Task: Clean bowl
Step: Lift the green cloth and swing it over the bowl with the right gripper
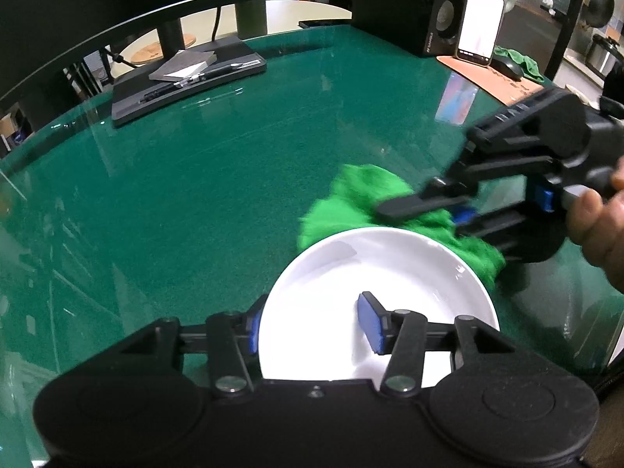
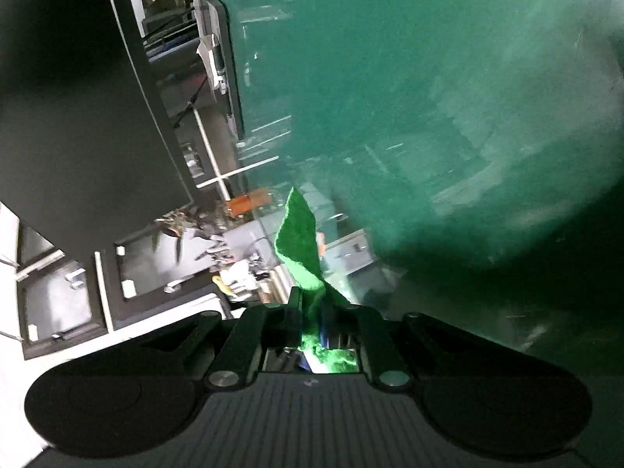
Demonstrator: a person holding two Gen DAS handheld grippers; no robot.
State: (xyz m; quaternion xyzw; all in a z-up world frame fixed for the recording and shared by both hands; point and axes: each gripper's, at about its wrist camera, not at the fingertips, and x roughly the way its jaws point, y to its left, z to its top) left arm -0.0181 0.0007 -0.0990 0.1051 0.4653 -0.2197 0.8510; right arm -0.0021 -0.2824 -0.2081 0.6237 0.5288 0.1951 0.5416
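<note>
A: Left wrist view is showing the left gripper (image 1: 312, 325) straddling the near rim of the round white ceramic bowl (image 1: 390, 269): one blue pad is sitting outside the wall, the other inside the basin, jaws part-spread. Whether the pads are pressing on the wall I cannot tell, but my guess is that it is steadying the bowl for wiping.

B: And beyond those jaws?

A: At the bowl's far rim the right gripper (image 1: 419, 214) is coming in from the right, a person's hand (image 1: 596, 230) gripping its handle. Its jaws are pinching a fluffy bright green cloth (image 1: 362, 199), which is draping over the far rim and onto the glossy dark green table (image 1: 195, 179). Probably it is being brought to the basin.

B: What is the right wrist view adding?

A: Rolled and blurred, it is showing the pinch itself: the jaws nearly pressed together on the cloth, a flap sticking out past the tips. The bowl is not showing there at all. Only the left view is giving the far clutter: a black monitor base (image 1: 187, 78) and a propped white-screened phone (image 1: 479, 25).
</note>
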